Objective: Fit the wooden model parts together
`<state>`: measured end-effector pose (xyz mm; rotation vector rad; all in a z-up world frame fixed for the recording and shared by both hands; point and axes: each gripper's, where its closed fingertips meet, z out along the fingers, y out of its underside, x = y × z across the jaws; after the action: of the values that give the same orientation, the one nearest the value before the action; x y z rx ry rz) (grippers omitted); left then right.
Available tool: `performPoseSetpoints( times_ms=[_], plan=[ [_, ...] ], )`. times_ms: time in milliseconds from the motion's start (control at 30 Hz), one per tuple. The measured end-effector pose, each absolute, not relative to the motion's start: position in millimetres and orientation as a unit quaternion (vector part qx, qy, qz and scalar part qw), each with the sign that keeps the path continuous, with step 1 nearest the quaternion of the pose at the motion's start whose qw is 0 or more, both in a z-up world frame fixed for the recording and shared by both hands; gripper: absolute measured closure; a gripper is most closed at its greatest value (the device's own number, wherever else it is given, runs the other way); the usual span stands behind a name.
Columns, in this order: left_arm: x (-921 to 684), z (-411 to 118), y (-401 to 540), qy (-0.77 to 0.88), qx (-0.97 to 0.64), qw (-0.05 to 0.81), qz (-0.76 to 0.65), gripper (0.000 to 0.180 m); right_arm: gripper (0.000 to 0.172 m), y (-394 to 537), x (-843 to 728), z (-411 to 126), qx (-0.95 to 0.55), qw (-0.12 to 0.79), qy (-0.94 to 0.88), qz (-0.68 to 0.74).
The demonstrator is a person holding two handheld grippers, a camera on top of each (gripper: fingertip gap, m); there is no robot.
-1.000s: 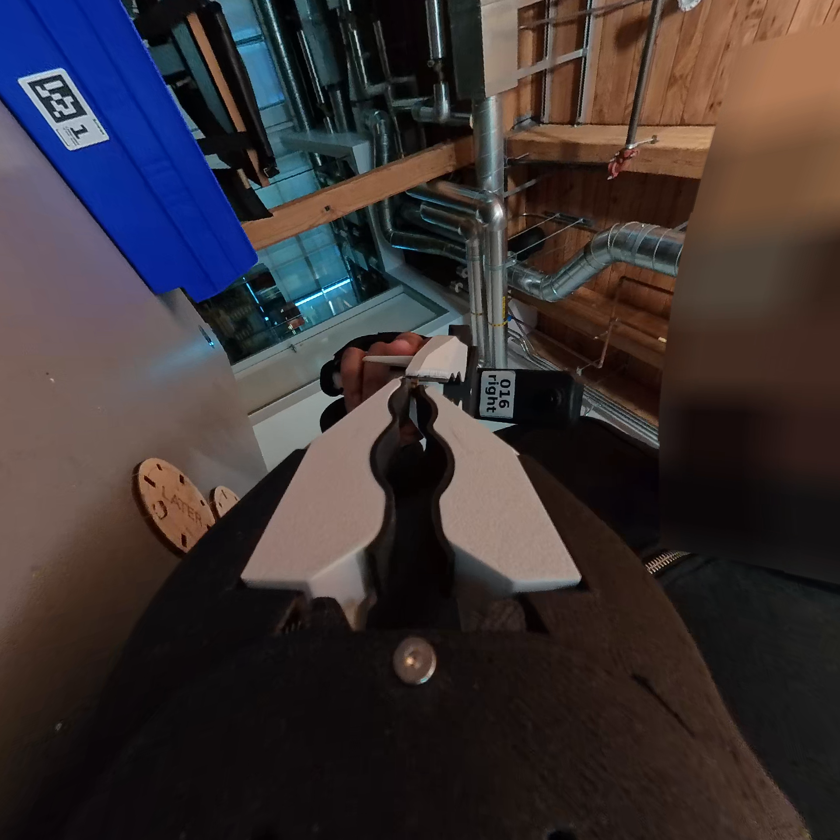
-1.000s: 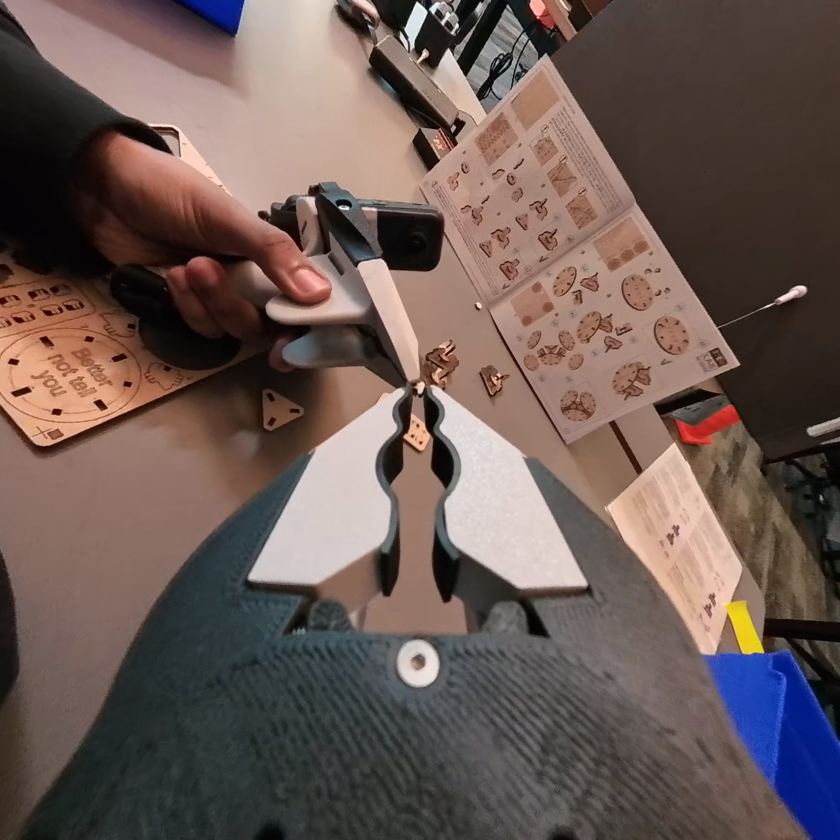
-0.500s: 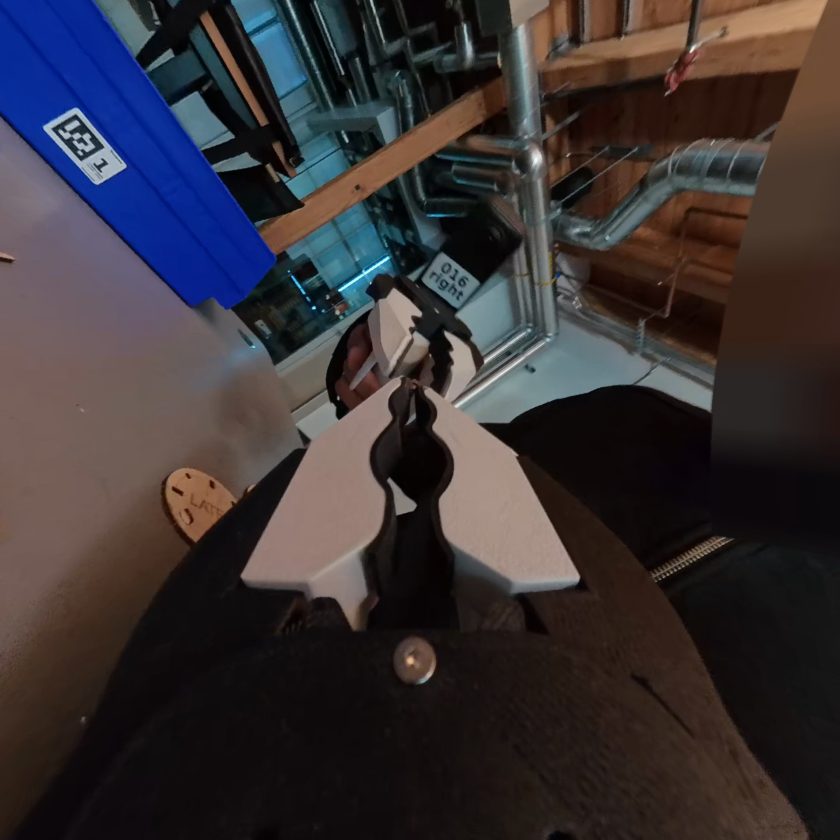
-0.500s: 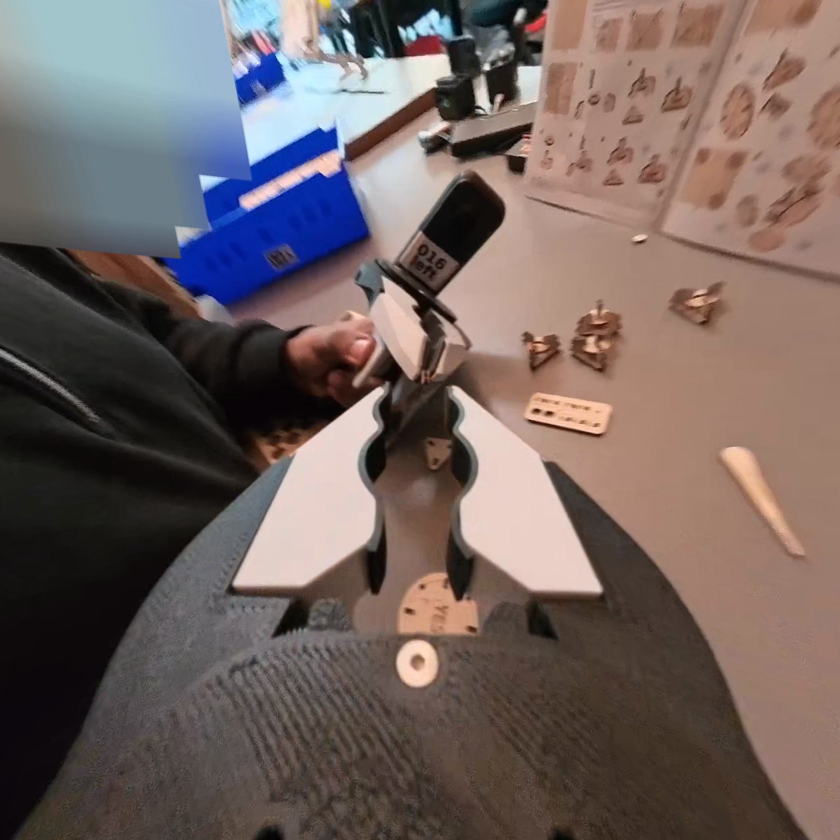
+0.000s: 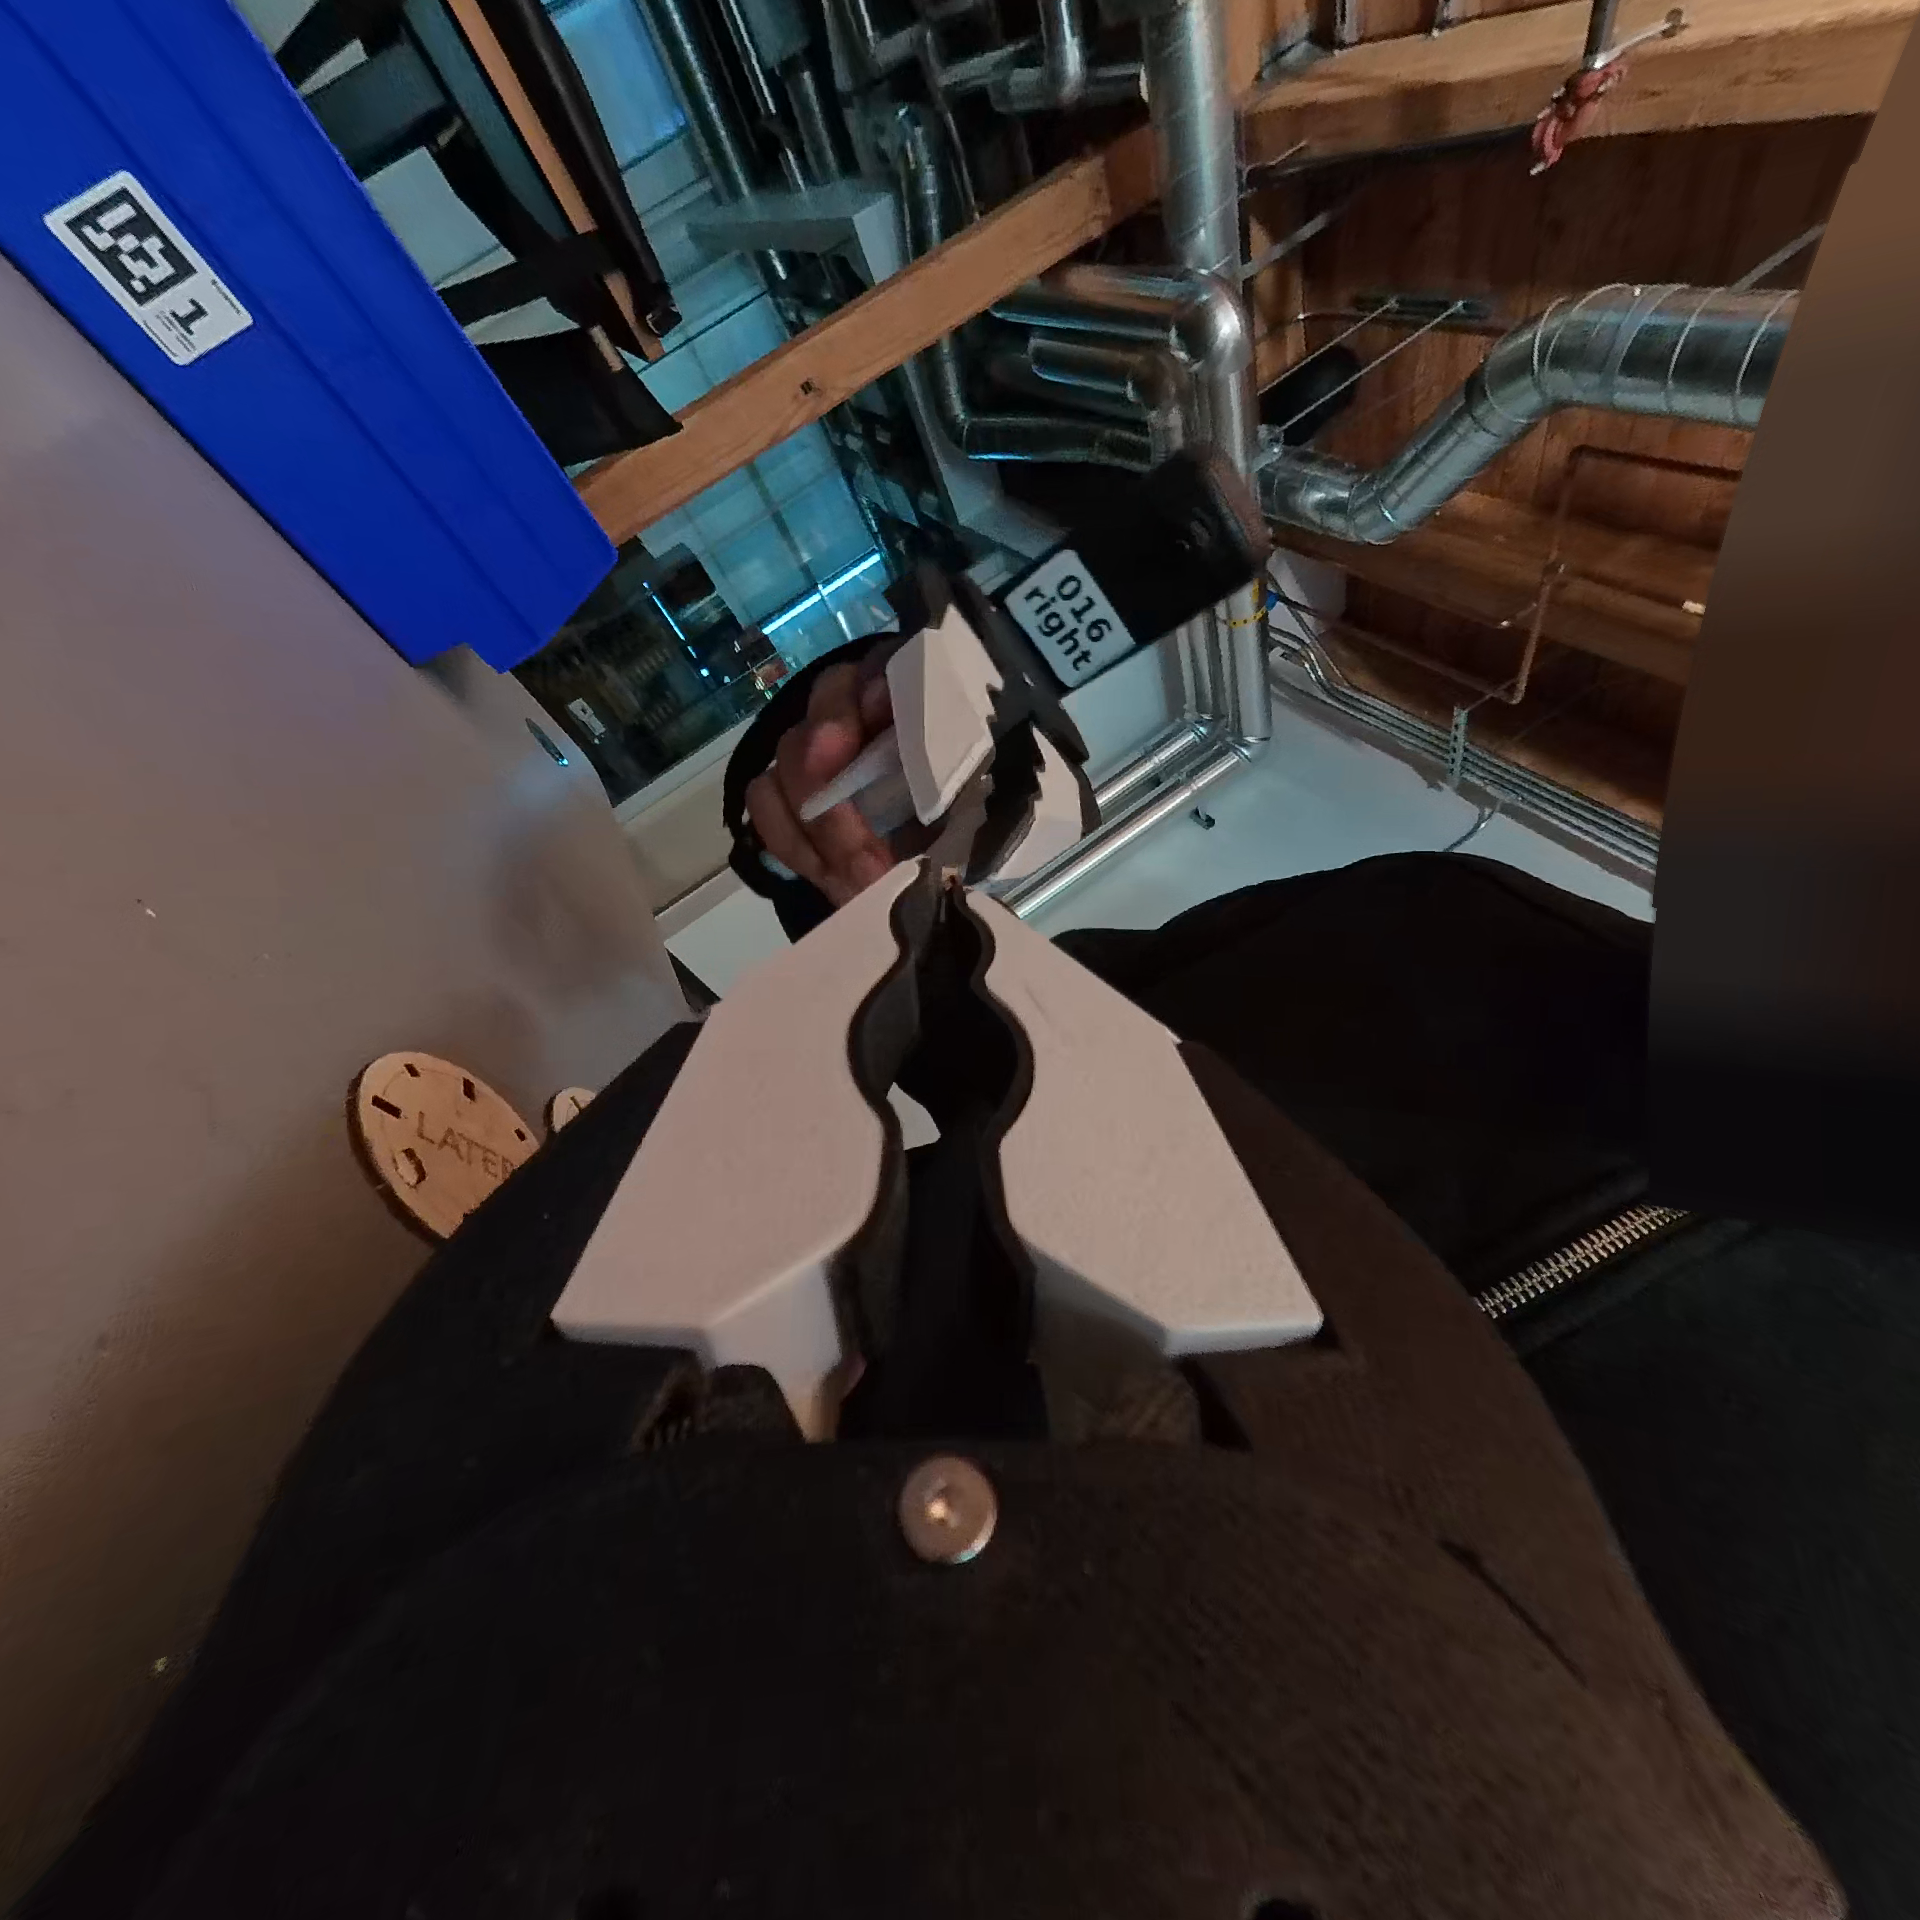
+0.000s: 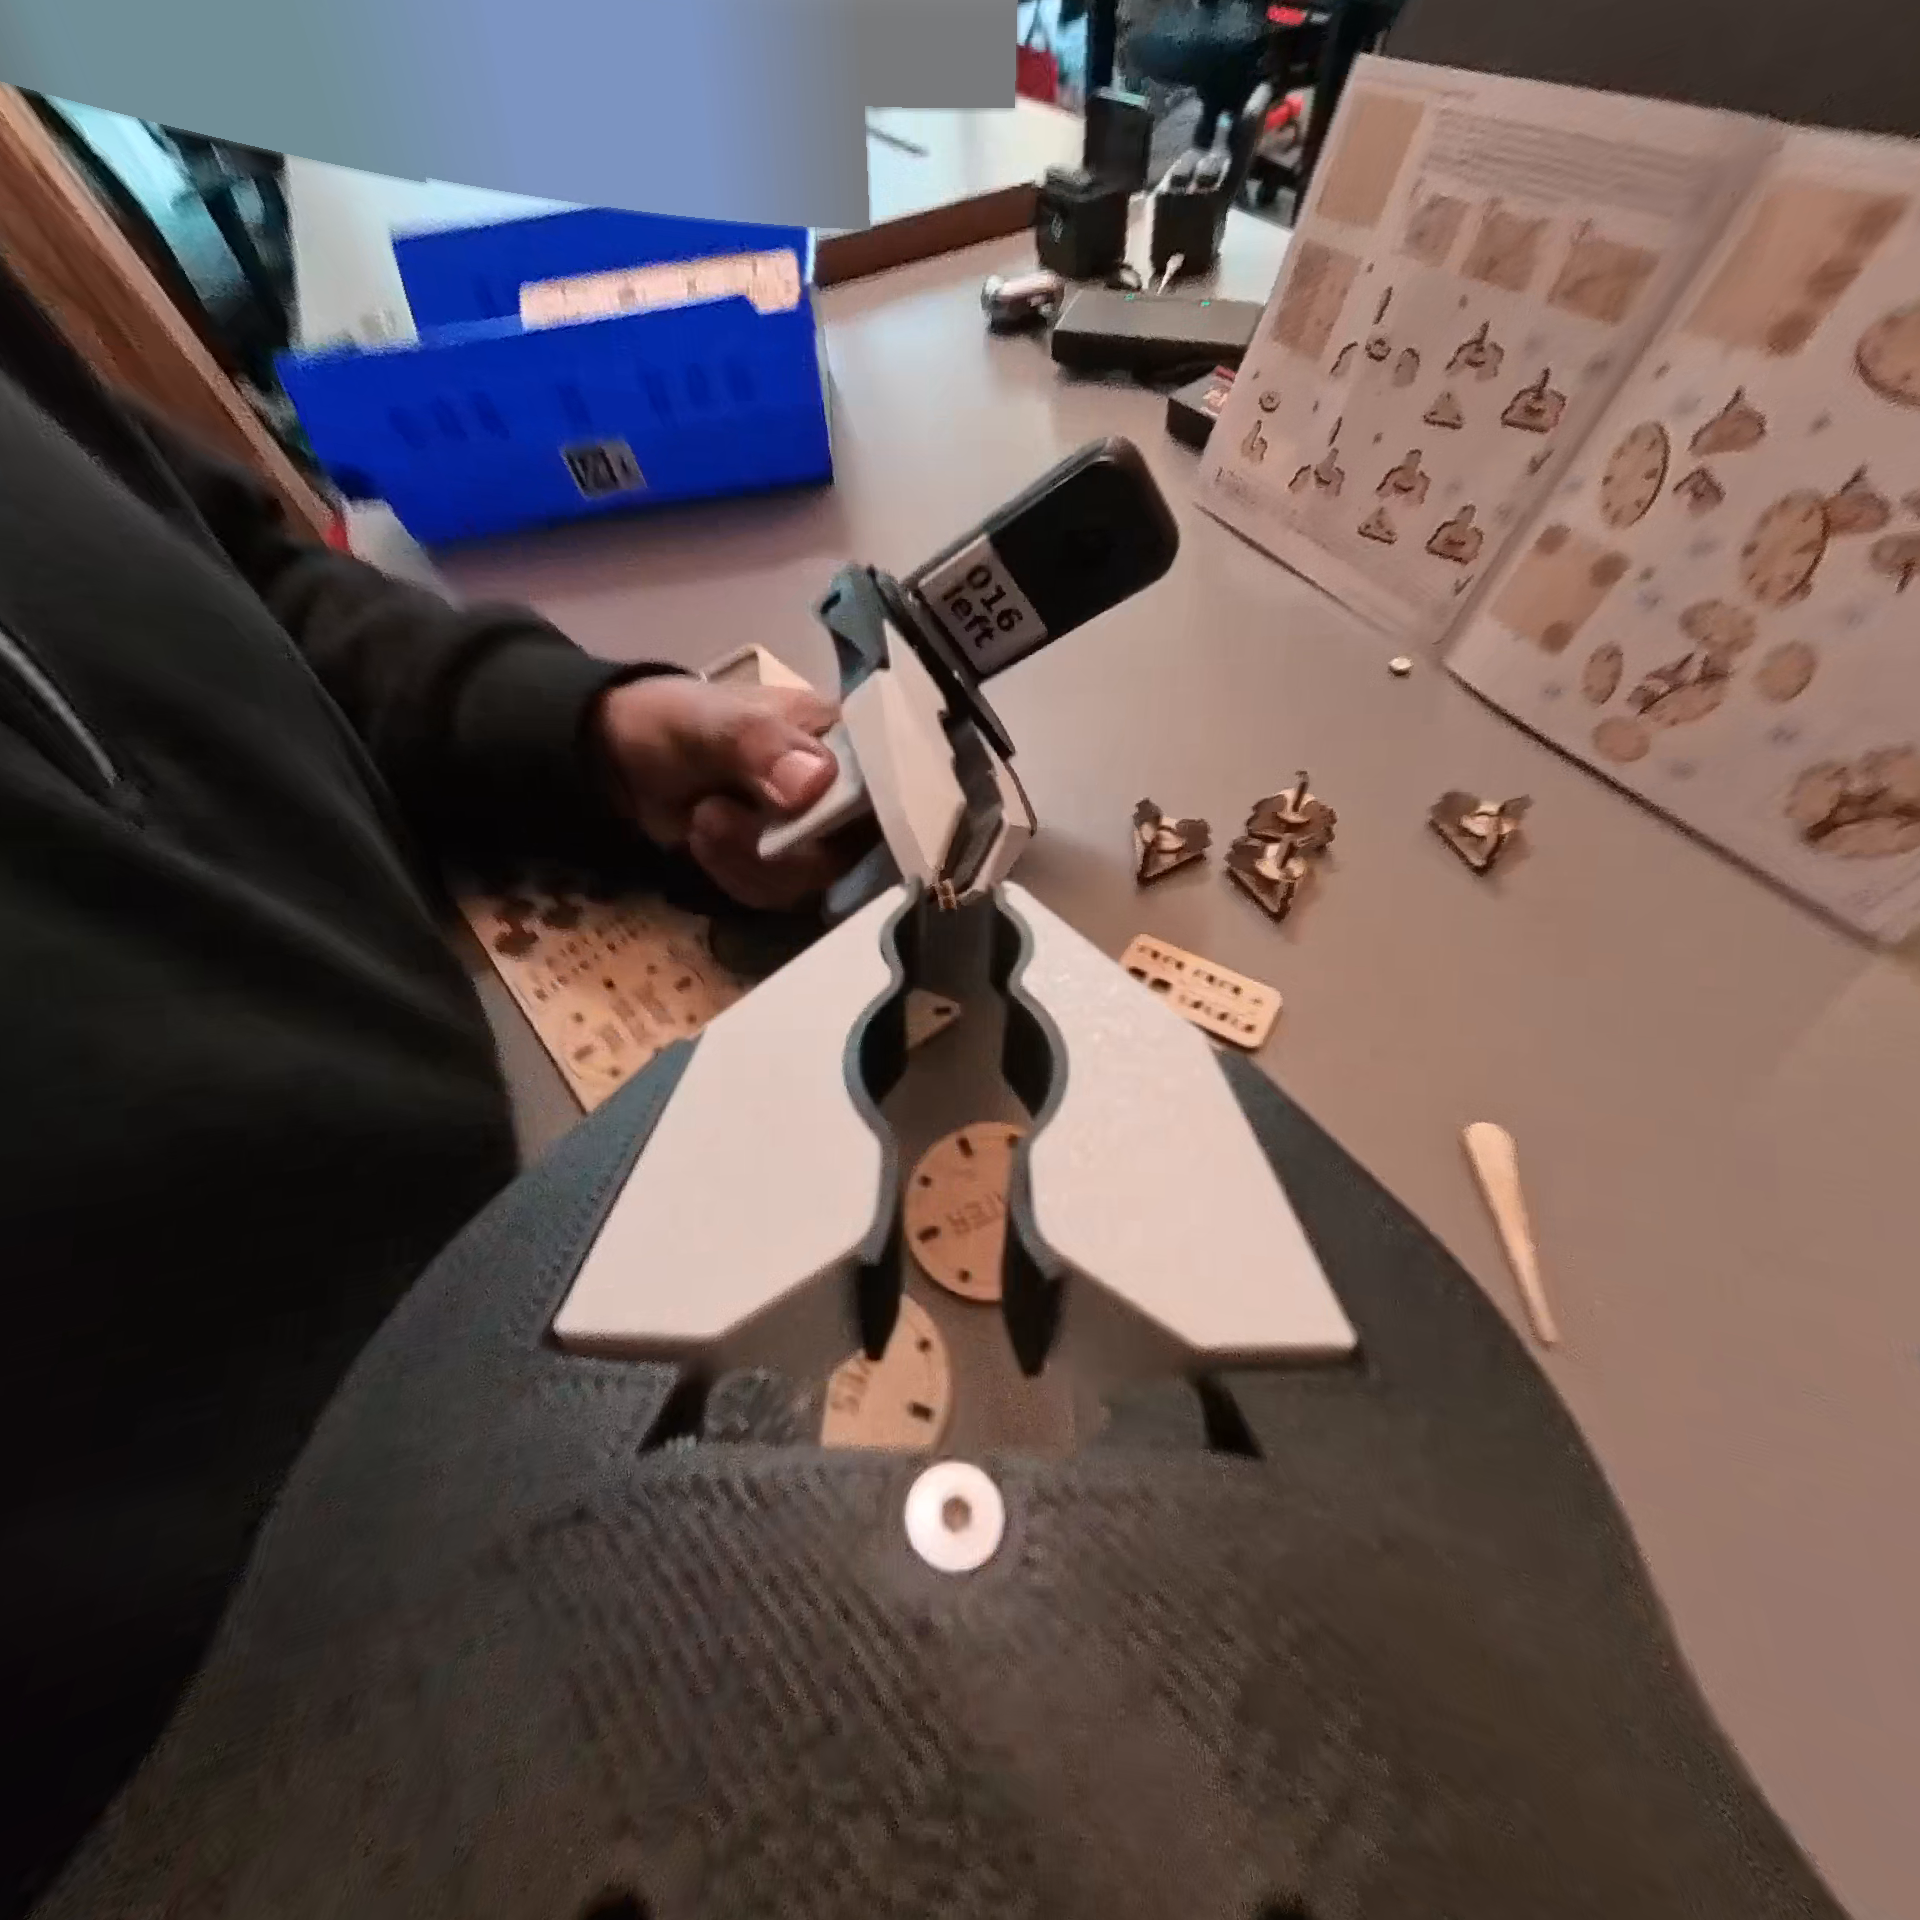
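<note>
Right wrist view: left tool (image 6: 943,891) pinches what looks like a tiny wooden piece (image 6: 943,896); right tool (image 6: 951,920) apart.

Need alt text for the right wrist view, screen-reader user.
Right gripper, jaws apart, meets the left gripper tip to tip; the left one pinches a tiny wooden piece. Below, a grey table holds wooden parts, an open instruction booklet and a blue bin.

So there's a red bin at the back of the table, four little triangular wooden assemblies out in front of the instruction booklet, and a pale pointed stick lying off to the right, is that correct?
Nearly. The bin at the back of the table is blue, not red, as the right wrist view shows. The rest stands: four small triangular wooden assemblies lie in front of the instruction booklet, and a pale pointed stick lies off to the right.
</note>
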<state>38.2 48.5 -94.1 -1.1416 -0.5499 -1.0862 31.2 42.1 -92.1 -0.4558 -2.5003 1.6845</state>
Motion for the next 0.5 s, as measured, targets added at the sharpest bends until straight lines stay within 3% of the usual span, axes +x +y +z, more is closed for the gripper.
performPoseSetpoints(
  times_ms=[167,500],
  plan=[
    [39.4,-95.1,49.5,-0.243,-0.511,0.669,-0.482,0.180,0.165,43.2,31.9,-101.9,-0.066,0.112,-0.867,0.481],
    [38.4,-98.5,50.3,-0.249,-0.517,0.664,-0.479,0.180,0.170,40.2,33.9,-105.7,-0.017,0.118,-0.884,0.453]
  ],
)
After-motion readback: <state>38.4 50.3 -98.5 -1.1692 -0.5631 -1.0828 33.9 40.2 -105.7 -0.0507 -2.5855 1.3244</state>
